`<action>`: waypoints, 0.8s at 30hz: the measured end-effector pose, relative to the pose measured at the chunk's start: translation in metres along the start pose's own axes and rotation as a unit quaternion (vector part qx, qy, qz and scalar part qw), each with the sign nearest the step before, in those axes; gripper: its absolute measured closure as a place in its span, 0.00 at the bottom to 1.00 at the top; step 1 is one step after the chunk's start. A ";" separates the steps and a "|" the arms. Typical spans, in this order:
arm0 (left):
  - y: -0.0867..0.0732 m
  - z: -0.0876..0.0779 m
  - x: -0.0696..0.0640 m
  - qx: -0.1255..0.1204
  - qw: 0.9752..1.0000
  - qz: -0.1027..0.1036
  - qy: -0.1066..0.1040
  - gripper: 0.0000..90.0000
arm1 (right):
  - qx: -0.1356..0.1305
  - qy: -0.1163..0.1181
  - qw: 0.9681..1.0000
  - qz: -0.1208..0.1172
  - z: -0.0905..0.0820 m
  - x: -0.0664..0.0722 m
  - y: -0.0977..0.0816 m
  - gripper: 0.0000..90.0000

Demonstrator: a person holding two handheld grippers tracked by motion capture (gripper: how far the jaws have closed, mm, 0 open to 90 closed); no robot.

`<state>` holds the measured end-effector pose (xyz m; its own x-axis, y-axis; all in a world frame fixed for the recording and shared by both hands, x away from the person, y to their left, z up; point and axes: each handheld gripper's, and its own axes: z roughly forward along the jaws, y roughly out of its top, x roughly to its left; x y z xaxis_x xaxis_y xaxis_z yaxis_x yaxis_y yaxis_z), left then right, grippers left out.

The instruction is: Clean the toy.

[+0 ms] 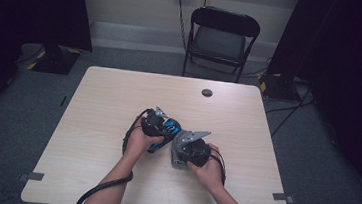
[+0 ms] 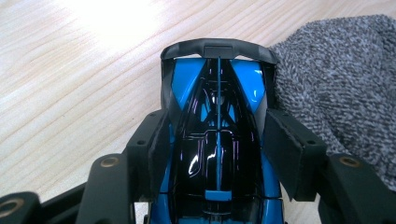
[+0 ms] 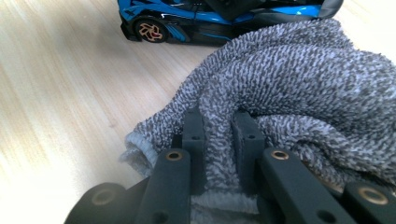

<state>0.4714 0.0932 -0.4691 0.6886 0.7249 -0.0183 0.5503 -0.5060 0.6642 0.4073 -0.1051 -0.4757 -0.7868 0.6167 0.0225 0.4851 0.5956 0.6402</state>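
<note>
Toy car [image 2: 218, 140] glossy blue/black, orange wheels; grey knit cloth [image 3: 299, 79] alongside.

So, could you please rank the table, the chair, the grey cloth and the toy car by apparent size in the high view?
1. table
2. chair, though it stands farther off
3. grey cloth and toy car: both partly hidden by the grippers, so unranked

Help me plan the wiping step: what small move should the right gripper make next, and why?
Probably slide the grey cloth onto the blue toy car. The right gripper already pinches a fold of the cloth, the left gripper clamps the car's sides on the table, and the cloth lies right beside the car.
</note>
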 end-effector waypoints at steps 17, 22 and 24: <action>0.001 0.000 0.000 0.004 1.000 -0.001 0.000 0.47 | -0.002 0.034 0.999 -0.017 0.004 0.019 0.005 0.87; 0.001 0.000 -0.001 0.004 1.000 -0.002 0.000 0.47 | -0.002 0.045 0.999 -0.019 0.005 0.023 0.007 0.87; 0.001 0.000 -0.001 0.005 1.000 -0.002 0.000 0.47 | -0.002 0.048 0.999 -0.022 0.005 0.025 0.007 0.87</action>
<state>0.4719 0.0921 -0.4683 0.6864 0.7269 -0.0198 0.5571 -0.5083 0.6567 0.3927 -0.0826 -0.4747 -0.8405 0.5376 0.0675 0.4480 0.6194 0.6446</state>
